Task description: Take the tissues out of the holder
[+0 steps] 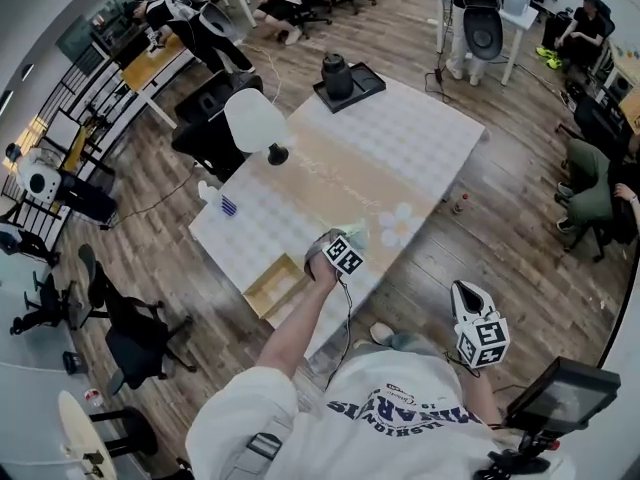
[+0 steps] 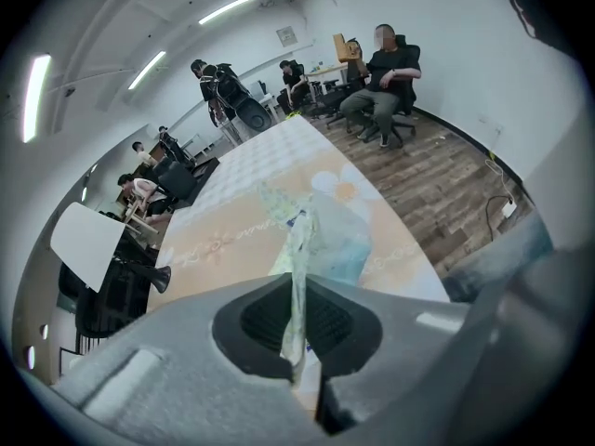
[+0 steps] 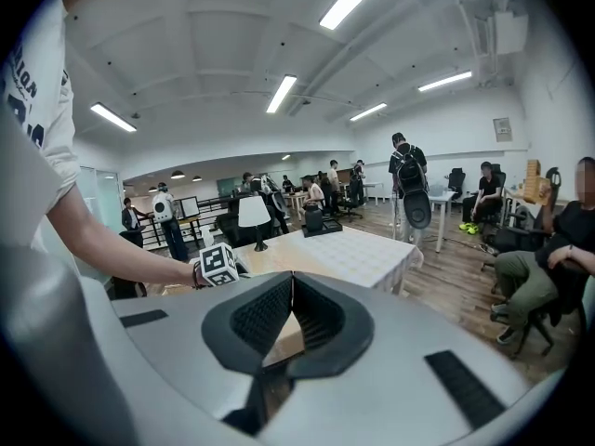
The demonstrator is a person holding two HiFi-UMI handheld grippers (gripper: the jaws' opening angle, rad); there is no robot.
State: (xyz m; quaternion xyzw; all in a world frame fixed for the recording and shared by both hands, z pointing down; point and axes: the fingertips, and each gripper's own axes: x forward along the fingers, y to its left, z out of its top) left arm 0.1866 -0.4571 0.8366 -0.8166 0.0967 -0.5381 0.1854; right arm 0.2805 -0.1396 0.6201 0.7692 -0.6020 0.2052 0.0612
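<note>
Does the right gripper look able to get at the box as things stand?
Probably not directly: the right gripper hangs off the table, shut, and the left arm stretches between it and the box.

Thin, soft paper tissue (image 2: 299,249) crumples between the ribbed black pads (image 2: 265,321) of the matt grey plastic left gripper (image 2: 297,342), above a smooth printed cloth tablecloth (image 1: 400,138) and wood-plank floor (image 1: 500,258).
</note>
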